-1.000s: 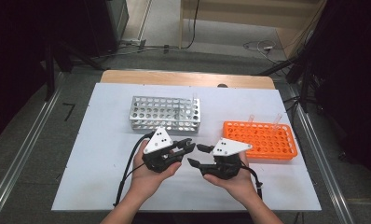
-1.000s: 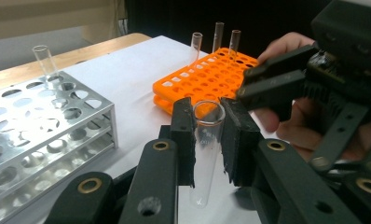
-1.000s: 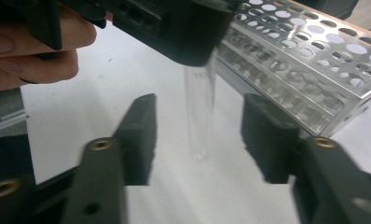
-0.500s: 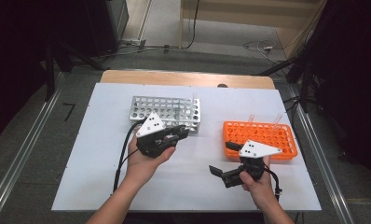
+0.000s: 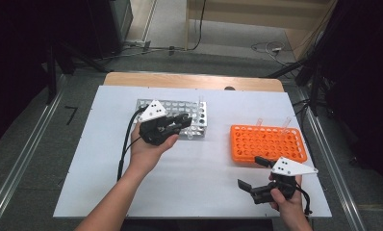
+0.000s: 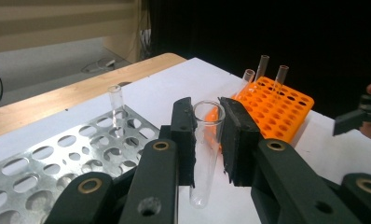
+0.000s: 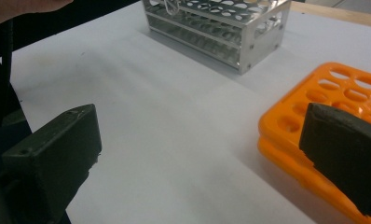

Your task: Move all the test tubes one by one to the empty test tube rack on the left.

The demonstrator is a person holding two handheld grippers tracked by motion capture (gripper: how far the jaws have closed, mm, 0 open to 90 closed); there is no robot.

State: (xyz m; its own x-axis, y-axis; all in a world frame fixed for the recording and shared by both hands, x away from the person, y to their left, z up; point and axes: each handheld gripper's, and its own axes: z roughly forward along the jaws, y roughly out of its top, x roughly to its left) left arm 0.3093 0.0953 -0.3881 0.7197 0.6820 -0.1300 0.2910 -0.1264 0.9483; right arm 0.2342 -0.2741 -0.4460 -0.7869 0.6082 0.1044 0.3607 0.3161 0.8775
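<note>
Fingers of the left gripper (image 6: 207, 140) are clamped on a clear test tube (image 6: 205, 154), held upright just above the metal rack (image 5: 172, 118) at its near right corner. On the white bench (image 5: 199, 178), the orange rack (image 5: 267, 143) carries further tubes. Fingers of the right gripper (image 5: 254, 173) have just been opening and stand wide, with nothing between them. Transfer is judged under way; lowering the tube into a free hole is required next.

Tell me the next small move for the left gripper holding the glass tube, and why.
Probably carry it a little further over the metal rack and line the test tube up above a free hole. The left gripper is shut on the tube, upright, beside the rack's edge; the right gripper hangs open near the orange rack, holding nothing.
</note>
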